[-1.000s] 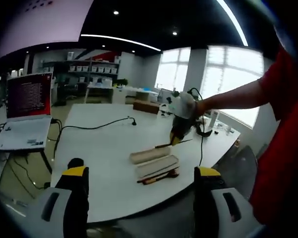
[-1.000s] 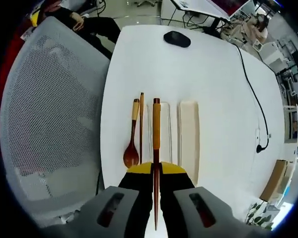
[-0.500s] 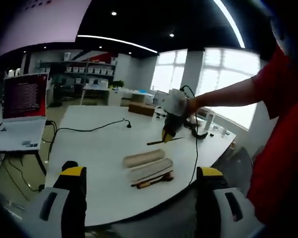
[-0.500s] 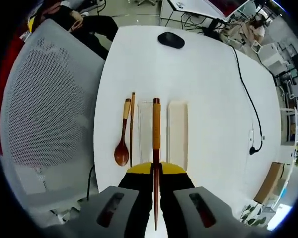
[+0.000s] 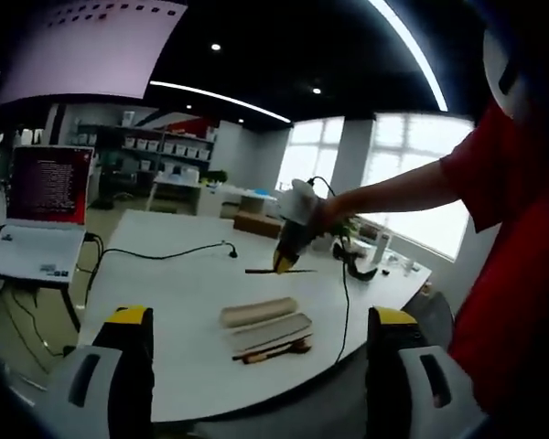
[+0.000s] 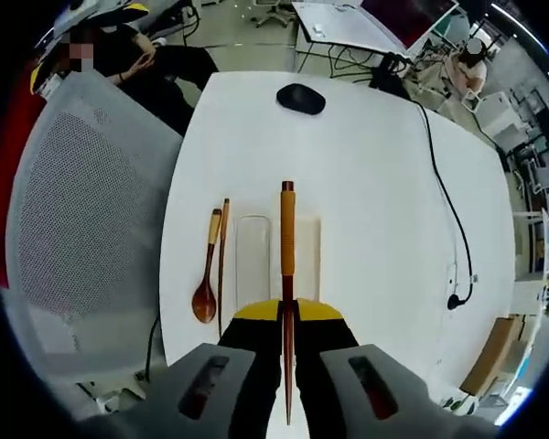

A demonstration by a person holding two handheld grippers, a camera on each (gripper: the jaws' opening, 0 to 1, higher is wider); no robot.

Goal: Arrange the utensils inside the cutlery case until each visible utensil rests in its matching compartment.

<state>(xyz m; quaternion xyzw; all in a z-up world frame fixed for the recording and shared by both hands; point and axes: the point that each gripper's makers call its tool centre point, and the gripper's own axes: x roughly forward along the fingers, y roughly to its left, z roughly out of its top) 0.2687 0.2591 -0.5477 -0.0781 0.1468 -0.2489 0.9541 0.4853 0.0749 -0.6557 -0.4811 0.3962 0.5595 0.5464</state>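
My right gripper (image 6: 287, 313) is shut on a long wooden chopstick (image 6: 287, 240) and holds it high above the white table (image 6: 375, 210). Below it lie the pale cutlery case tray (image 6: 252, 261) and its lid (image 6: 310, 261), side by side. A wooden spoon (image 6: 205, 291) and a second chopstick (image 6: 222, 261) rest on the table just left of the tray. In the left gripper view, the right gripper (image 5: 286, 245) carries the chopstick (image 5: 276, 271) above the case (image 5: 265, 322). My left gripper (image 5: 263, 320) is open, held back from the table's near edge.
A black mouse (image 6: 301, 98) and a black cable (image 6: 441, 192) lie on the table's far side. A grey mesh chair (image 6: 69, 229) stands by the table edge beside the spoon. A laptop (image 5: 38, 206) sits on another desk. A red sleeve (image 5: 512, 229) shows at the right.
My right gripper has risen with the chopstick, so the table and case look smaller beneath it. The left gripper's camera has drifted a little; spoon, chopstick and case stay put.
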